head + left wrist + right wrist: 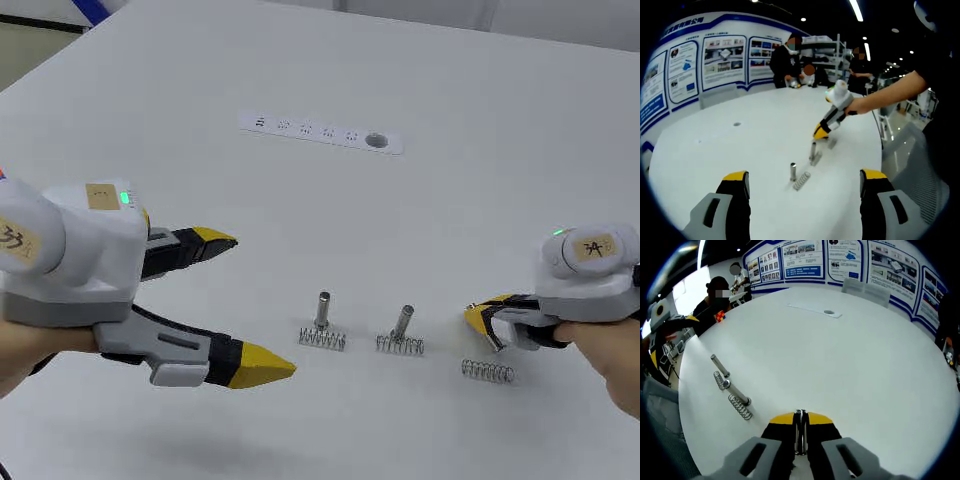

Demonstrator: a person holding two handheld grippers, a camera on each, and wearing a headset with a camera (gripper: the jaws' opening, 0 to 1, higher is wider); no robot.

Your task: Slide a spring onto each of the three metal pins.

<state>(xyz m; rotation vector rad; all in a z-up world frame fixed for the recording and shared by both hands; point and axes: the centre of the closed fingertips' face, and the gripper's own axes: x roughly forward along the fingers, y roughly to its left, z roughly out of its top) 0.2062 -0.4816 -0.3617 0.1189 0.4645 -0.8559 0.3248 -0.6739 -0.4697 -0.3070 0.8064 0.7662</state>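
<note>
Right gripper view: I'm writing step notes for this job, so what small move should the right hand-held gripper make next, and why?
Probably lower the right hand-held gripper toward the end of the loose spring lying just beside it. Its jaws look shut on a thin pin, no spring is on it, and the other two pins stand with springs beside them.

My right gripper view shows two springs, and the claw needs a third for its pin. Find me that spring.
Observer: The third spring lies flat on the table, beside the right claw that grips the held pin, on the person's side of it.
Operator: Report the left claw's state.
Observer: The left claw is open and empty, and hovers to the left of the two standing pins.
</note>
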